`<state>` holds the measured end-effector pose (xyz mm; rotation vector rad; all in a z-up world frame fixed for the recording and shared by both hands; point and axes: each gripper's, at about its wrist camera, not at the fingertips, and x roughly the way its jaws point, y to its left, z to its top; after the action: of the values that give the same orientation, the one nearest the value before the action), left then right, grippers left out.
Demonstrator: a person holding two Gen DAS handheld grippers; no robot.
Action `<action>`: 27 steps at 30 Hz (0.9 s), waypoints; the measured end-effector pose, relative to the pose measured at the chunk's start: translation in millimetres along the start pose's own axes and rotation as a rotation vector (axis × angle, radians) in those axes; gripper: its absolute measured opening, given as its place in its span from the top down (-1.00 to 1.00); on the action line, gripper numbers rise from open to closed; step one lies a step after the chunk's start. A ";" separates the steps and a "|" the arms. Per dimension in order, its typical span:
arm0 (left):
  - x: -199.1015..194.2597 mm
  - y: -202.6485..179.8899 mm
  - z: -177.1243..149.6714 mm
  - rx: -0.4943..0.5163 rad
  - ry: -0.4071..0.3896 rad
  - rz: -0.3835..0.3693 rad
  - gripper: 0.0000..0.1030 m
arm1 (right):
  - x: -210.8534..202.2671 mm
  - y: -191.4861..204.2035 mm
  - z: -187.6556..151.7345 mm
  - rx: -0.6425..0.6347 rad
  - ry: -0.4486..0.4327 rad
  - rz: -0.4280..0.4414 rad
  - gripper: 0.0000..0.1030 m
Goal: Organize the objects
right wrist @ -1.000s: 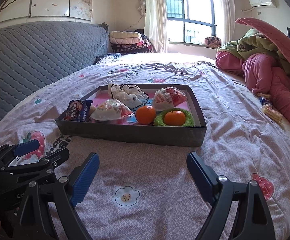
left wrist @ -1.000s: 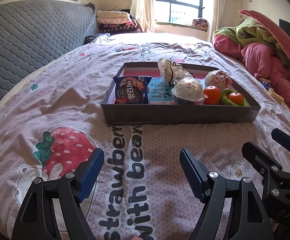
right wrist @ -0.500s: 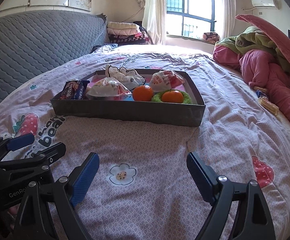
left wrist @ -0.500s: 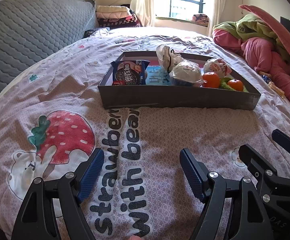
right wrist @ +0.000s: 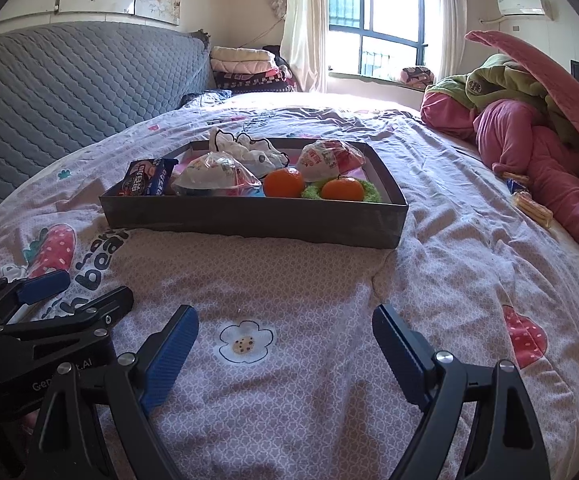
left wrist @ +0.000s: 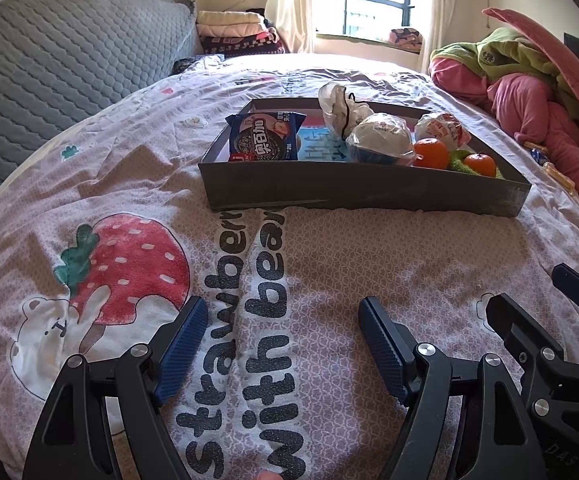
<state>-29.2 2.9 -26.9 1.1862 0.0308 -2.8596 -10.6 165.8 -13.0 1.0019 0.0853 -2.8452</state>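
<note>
A dark grey tray [left wrist: 353, 194] [right wrist: 249, 220] lies on the bed ahead of both grippers. It holds a blue cookie packet [left wrist: 263, 140] [right wrist: 147, 178], a wrapped bowl [left wrist: 381, 140] [right wrist: 213, 172], a white cloth item [left wrist: 339, 106] [right wrist: 249, 148], a red-and-white bag [left wrist: 441, 130] [right wrist: 329, 158], two oranges [left wrist: 429, 153] [right wrist: 284, 182] and a green ring [right wrist: 369, 192] under one orange. My left gripper [left wrist: 283, 326] is open and empty over the quilt. My right gripper [right wrist: 285, 334] is open and empty, beside the left one [right wrist: 49, 304].
A printed pink quilt [left wrist: 129, 256] covers the bed. A grey padded headboard [left wrist: 49, 76] runs along the left. A heap of pink and green bedding [right wrist: 529, 128] lies at the right, with small snack packets [right wrist: 529, 206] beside it.
Both grippers have drawn back from the tray and tilted a little; the tray sits farther off in both views. Both stay open and empty.
</note>
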 end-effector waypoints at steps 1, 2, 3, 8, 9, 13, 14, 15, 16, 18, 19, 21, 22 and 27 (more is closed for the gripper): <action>0.1 -0.3 -0.1 0.002 -0.001 0.002 -0.53 | 0.3 0.2 -0.7 0.000 0.001 -0.002 -0.72; 0.3 -0.8 -0.3 0.003 -0.001 0.002 -0.53 | 1.3 0.7 -1.3 -0.001 0.007 0.002 -0.72; 0.6 -1.0 -0.5 0.004 0.000 0.002 -0.53 | 2.1 1.1 -1.5 -0.001 0.011 0.001 -0.72; 2.7 -1.1 -0.9 0.002 0.003 0.000 -0.53 | 4.2 0.5 -2.8 0.002 0.018 0.004 -0.72; 3.1 -1.3 -1.2 0.003 0.003 0.000 -0.53 | 4.9 0.6 -3.1 0.002 0.022 0.003 -0.72; 4.0 -0.5 -1.1 0.002 0.003 -0.006 -0.53 | 8.3 1.7 -4.6 -0.006 0.037 0.000 -0.72; 4.1 -0.3 -1.1 0.001 0.003 -0.007 -0.53 | 8.4 1.9 -4.8 -0.008 0.036 -0.004 -0.72; 4.5 -0.3 -1.0 0.001 0.004 -0.008 -0.53 | 8.6 2.0 -4.9 -0.008 0.036 -0.004 -0.72; 4.3 -0.3 -1.1 0.000 0.002 -0.009 -0.53 | 8.5 2.1 -5.0 -0.007 0.037 -0.003 -0.72; 4.6 -0.2 -1.1 0.001 0.003 -0.010 -0.53 | 8.5 2.2 -5.0 -0.006 0.038 -0.004 -0.72; 4.8 0.0 -1.4 0.001 0.003 -0.010 -0.53 | 8.4 2.2 -5.0 -0.006 0.038 -0.007 -0.72; 4.7 0.2 -1.3 -0.002 0.002 -0.013 -0.53 | 8.7 2.0 -5.1 -0.004 0.040 -0.006 -0.72; 4.8 0.5 -1.4 -0.003 0.003 -0.014 -0.53 | 9.1 1.3 -5.2 -0.001 0.042 -0.007 -0.72; 6.1 -0.2 -0.8 -0.005 0.003 -0.016 -0.53 | 11.1 -0.4 -6.0 0.001 0.050 -0.010 -0.72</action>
<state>-32.9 2.9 -31.8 1.1948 0.0480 -2.8693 -15.5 165.7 -24.6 1.0755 0.0937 -2.8299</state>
